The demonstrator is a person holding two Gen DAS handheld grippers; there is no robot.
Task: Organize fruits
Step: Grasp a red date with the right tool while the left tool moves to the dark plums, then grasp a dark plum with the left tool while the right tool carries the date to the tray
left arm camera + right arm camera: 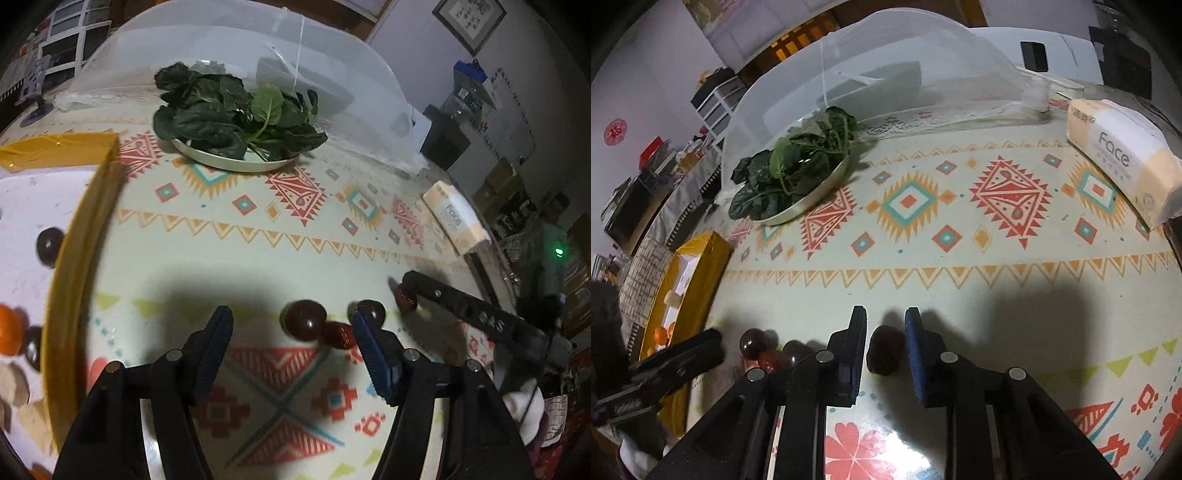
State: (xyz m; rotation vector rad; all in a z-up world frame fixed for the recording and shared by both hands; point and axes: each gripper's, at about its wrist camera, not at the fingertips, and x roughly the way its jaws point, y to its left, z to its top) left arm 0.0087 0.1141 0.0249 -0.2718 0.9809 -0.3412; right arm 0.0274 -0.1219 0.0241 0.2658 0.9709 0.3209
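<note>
Two grippers low over a patterned tablecloth (pixel 960 258), both angled down toward a small cluster of dark red fruits. Left gripper (pixel 291 332) spread wide and grasping nothing, blue-padded fingers (pixel 373 354) either side of a round dark fruit (pixel 303 319), with a wrinkled red date (pixel 338 335) just beside it and another dark fruit (pixel 373 308) partly hidden behind the right-hand pad. Right gripper (pixel 885 345) with fingers partly apart, flanking a wrinkled dark red fruit (pixel 883 350) resting on the cloth between the pads; contact with the pads impossible to tell. Same right gripper seen from the left wrist as a black bar at the right, a red fruit at its tip. "Face" printed on a pale tissue pack (pixel 1119 155) at the far right edge of the table; smaller print below unreadable. At the left, a yellow-rimmed box (pixel 74 236) with a white floor, holding an orange fruit (pixel 9 334) and two dark fruits (pixel 50 245), one near the rim, one beside the orange. Farther back, a shallow pale plate (pixel 229 160) heaped with dark leafy greens (pixel 229 110), just in front of a translucent mesh food cover (pixel 886 62) with a grey dish dimly visible beneath.
</note>
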